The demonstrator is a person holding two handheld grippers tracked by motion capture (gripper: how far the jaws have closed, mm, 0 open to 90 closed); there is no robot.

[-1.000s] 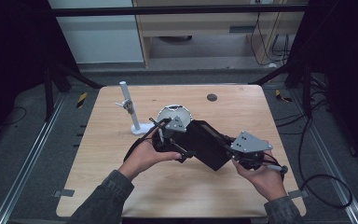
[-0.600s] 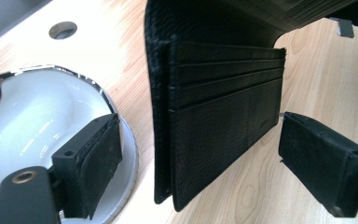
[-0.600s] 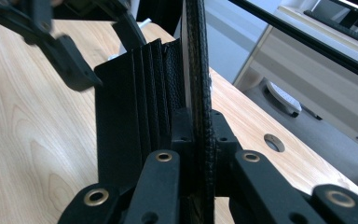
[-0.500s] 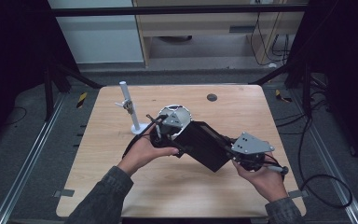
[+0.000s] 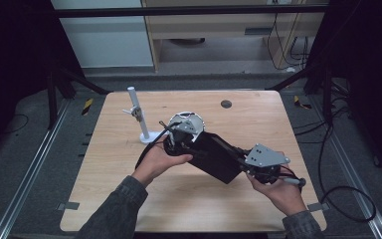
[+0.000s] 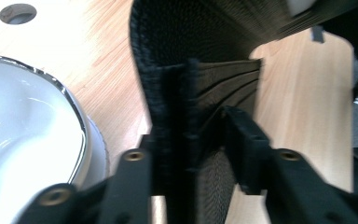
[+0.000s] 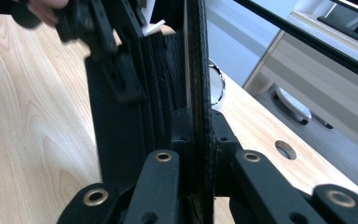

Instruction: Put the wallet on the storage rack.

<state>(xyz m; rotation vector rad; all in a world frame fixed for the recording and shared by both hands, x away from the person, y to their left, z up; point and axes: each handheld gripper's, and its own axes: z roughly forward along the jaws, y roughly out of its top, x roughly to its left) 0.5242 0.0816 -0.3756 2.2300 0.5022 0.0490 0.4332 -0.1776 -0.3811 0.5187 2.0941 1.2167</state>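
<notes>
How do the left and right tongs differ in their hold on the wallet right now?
The left tongs grip the black wallet at its end near the white bowl; the right tongs grip its opposite end. The left tongs show a gap between the wallet and one jaw; the right tongs clamp one thin panel tightly. Both hold the same wallet above the table.

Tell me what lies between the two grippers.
A black wallet spans the stretch in the high view, opened out: the left gripper clamps one end, the right gripper the other.
</notes>
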